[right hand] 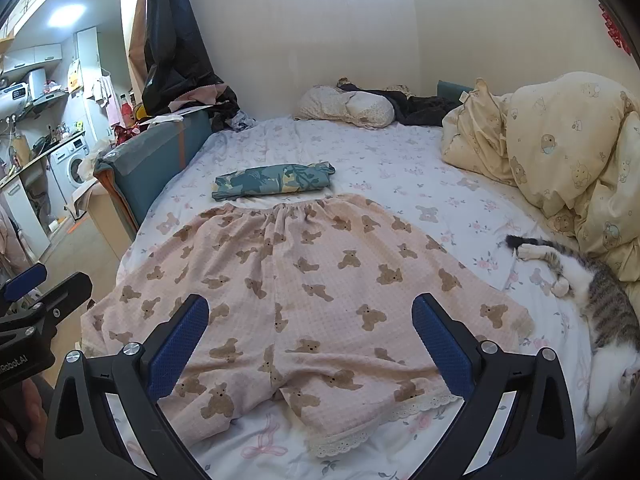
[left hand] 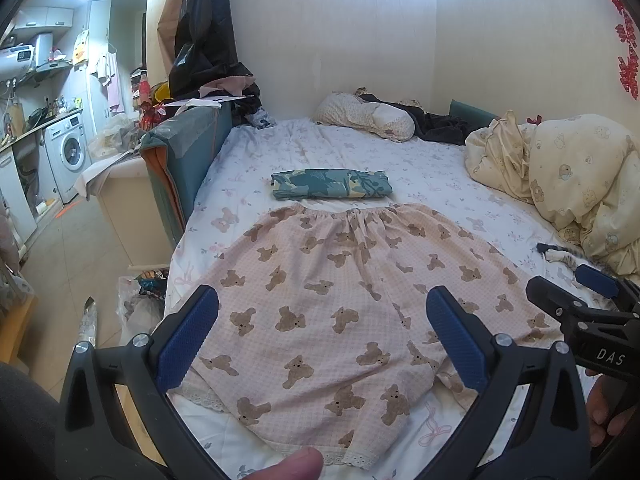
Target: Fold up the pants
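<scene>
Left wrist view: your 2 grippers, left gripper (left hand: 322, 334) and right gripper (right hand: 310, 338), hover spread wide, holding nothing, above the pants (left hand: 340, 300) lying flat on the bed (left hand: 400, 160), ready for folding.

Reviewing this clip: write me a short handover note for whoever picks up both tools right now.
Left tool: open, empty, hovering over the near hem of the shorts.
Right tool: open, empty, also above the near hem.
Shorts: pink with bears, spread flat on the bed, waistband far, lace hems near. No fold made yet.
Beyond the waistband lies a folded blue garment, apparently already done.
Watch the cat lying at the right edge of the bed, close to the right leg of the shorts.
Left to do: the whole fold.
</scene>
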